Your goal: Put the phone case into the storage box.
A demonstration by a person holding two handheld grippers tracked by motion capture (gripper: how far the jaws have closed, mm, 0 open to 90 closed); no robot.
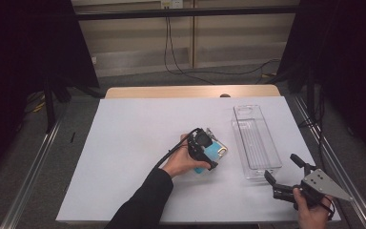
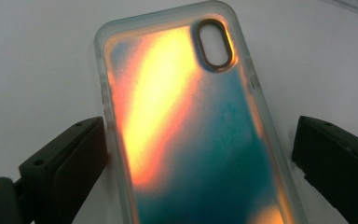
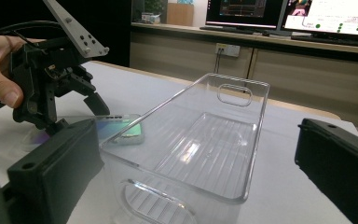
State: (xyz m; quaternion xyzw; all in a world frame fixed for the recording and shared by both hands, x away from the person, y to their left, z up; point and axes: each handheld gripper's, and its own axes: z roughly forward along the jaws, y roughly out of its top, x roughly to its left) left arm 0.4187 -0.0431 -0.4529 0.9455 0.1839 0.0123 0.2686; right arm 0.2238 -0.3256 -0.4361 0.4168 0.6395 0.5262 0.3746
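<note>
Left hand-held gripper (image 2: pixel 200 154) spread wide astride phone case (image 2: pixel 191 126), jaws not yet touching its edges. Case flat on tabletop (image 1: pixel 133 129), frame centre, left of clear bin (image 1: pixel 256 140). Right hand-held gripper (image 1: pixel 286 172) open, empty, lower right. Risk: thin slick case slipping on closure.

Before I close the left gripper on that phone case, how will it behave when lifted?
The phone case looks thin and empty, so probably light and somewhat flexible. Its glossy sides may slip between the left gripper jaws, which stand open either side. Lying flat on the white sheet, it shouldn't roll.
</note>
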